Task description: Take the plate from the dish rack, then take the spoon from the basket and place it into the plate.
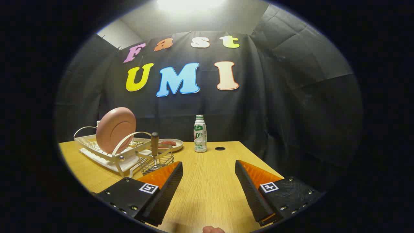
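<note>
A pink plate [115, 129] stands on edge in the white dish rack [106, 152] on the left of the wooden table [207, 181]. Just in front of the rack sits a small wire basket [155, 161] with a spoon [155, 145] upright in it, its dark handle sticking up. My gripper [208, 165] hovers over the table with its fingers wide open and nothing between them. The basket is just beyond the left fingertip [174, 174]; the plate is farther off to the left.
A white-and-green bottle [200, 133] stands at the back of the table, ahead of the fingers. A shallow beige dish [173, 144] with something reddish lies between rack and bottle. A dark round hole [220, 148] is in the tabletop right of the bottle.
</note>
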Motion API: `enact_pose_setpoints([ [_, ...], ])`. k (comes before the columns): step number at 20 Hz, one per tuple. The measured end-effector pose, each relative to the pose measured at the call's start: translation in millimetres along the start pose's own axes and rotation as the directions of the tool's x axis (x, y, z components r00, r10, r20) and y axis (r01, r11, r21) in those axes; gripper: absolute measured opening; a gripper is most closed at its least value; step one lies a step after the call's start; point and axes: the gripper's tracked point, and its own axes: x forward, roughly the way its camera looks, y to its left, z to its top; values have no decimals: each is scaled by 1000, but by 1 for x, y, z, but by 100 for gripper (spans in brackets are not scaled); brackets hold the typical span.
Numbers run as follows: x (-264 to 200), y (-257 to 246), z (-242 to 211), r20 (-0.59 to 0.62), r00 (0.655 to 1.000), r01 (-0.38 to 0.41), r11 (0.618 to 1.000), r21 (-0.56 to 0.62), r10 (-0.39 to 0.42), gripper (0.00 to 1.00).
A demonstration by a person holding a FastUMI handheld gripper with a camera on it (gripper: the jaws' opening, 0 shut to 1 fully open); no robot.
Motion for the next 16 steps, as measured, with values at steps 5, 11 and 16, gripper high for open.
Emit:
enact_pose_setpoints([
  [5, 23, -6, 17, 20, 999, 35, 999, 13, -35, 99],
  [11, 12, -12, 71, 10, 996, 84, 996, -23, -83, 99],
  [16, -21, 31, 145, -7, 997, 79, 996, -35, -80, 98],
])
